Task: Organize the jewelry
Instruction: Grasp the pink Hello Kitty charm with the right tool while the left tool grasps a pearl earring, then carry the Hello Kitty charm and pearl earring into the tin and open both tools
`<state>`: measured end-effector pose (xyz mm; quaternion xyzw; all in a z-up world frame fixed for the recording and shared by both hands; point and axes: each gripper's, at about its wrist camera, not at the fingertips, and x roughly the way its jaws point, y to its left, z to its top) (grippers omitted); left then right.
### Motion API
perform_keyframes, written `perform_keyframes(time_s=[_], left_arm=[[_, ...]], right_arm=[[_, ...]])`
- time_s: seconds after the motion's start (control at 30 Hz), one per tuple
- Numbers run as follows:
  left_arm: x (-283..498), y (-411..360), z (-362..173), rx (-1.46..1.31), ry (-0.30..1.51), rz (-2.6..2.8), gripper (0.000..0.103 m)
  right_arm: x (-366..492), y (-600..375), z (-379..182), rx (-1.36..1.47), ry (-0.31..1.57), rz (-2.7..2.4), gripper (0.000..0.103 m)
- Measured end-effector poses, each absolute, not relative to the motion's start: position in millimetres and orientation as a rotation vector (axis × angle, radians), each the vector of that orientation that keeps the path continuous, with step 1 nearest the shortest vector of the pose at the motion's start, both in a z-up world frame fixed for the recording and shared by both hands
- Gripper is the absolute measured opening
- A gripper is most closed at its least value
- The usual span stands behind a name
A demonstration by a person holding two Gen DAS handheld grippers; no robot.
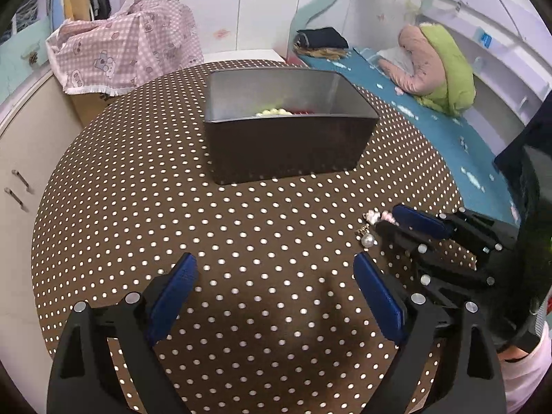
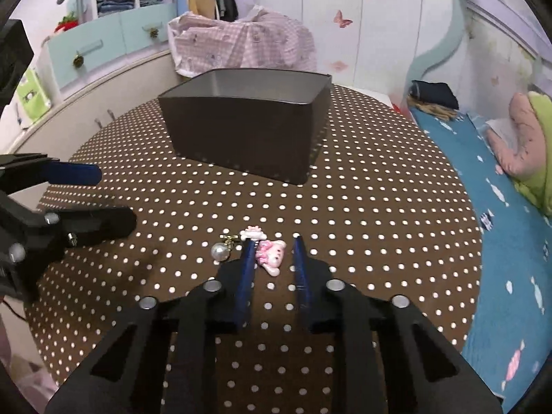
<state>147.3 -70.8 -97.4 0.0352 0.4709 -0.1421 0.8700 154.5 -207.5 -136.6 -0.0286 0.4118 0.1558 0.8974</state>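
Charms [image 2: 267, 257] before box [image 2: 241, 131]; on table [image 2: 379, 224]

Left wrist view: low over the round brown white-dotted counter [image 1: 241, 227], tilted down and forward, facing the dark rectangular metal box [image 1: 288, 145] head-on. Right wrist view: same low, downward tilt, set further right, seeing the box [image 2: 241, 131] corner-on. Each camera sits close behind its own blue-padded jaws. Shared by both: counter, box, small pearl bead [image 1: 368, 240] [image 2: 219, 252], pink checked cloth [image 1: 127, 48] [image 2: 248, 45], blue-sheeted bed [image 1: 431, 117] [image 2: 483, 186].
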Motion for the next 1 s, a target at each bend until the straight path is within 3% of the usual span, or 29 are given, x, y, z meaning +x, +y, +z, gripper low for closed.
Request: perform_keyframes(time_s=[0.3, 0.4, 0.53, 0.57, 0.6, 1.0], left_arm=[[147, -120, -100, 0.161, 0.966, -0.339, 0.089], [151, -135, -107, 0.165, 0.978, -0.365, 0.085], [154, -150, -120, 0.215, 0.990, -0.363, 0.035], [153, -153, -120, 0.222, 0.989, -0.386, 0.018], [153, -153, -119, 0.219, 1.002, -0.391, 0.009], [161, -128, -108, 0.130, 1.022, -0.416, 0.009]], right_arm=[[154, -242, -135, 0.023, 0.840, 0.231, 0.017], [154, -256, -132, 0.049, 0.828, 0.209, 0.017], [154, -270, -128, 0.075, 0.814, 0.205, 0.017], [154, -272, -127, 0.083, 0.813, 0.208, 0.017], [154, -274, -126, 0.088, 0.808, 0.207, 0.017], [158, -272, -111, 0.100, 0.778, 0.214, 0.017]])
